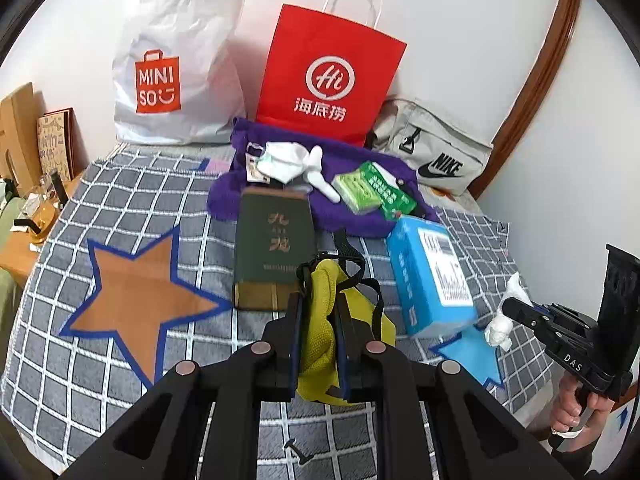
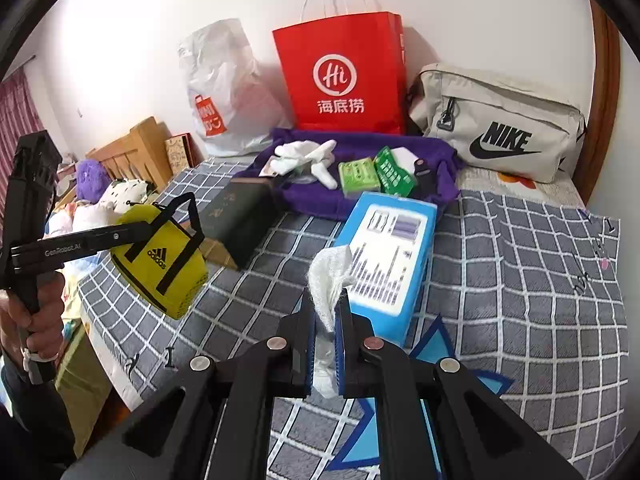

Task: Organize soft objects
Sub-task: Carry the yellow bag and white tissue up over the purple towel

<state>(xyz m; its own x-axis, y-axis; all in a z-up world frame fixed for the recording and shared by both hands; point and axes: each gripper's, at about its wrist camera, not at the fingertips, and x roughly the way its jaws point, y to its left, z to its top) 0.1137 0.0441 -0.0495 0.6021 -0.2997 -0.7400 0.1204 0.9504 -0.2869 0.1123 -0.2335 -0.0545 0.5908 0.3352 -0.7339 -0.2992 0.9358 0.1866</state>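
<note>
My left gripper point(image 1: 318, 300) is shut on a small yellow Adidas bag point(image 1: 320, 332) with black straps, held above the checked bedspread point(image 1: 120, 208). The right wrist view shows the same yellow bag point(image 2: 168, 268) hanging from the left gripper point(image 2: 132, 234). My right gripper point(image 2: 325, 308) is shut on a white cloth point(image 2: 330, 280), lifted off the bed. From the left wrist view that white cloth point(image 1: 504, 320) hangs from the right gripper point(image 1: 510, 306). A purple fleece point(image 1: 352, 204) further back carries white socks point(image 1: 288, 162) and green packets point(image 1: 360, 192).
A dark green box point(image 1: 272, 248) and a blue box point(image 1: 428, 272) lie on the bed ahead. Against the wall stand a white Miniso bag point(image 1: 176, 64), a red paper bag point(image 1: 328, 80) and a grey Nike bag point(image 2: 500, 124). A wooden headboard point(image 2: 136, 152) stands left.
</note>
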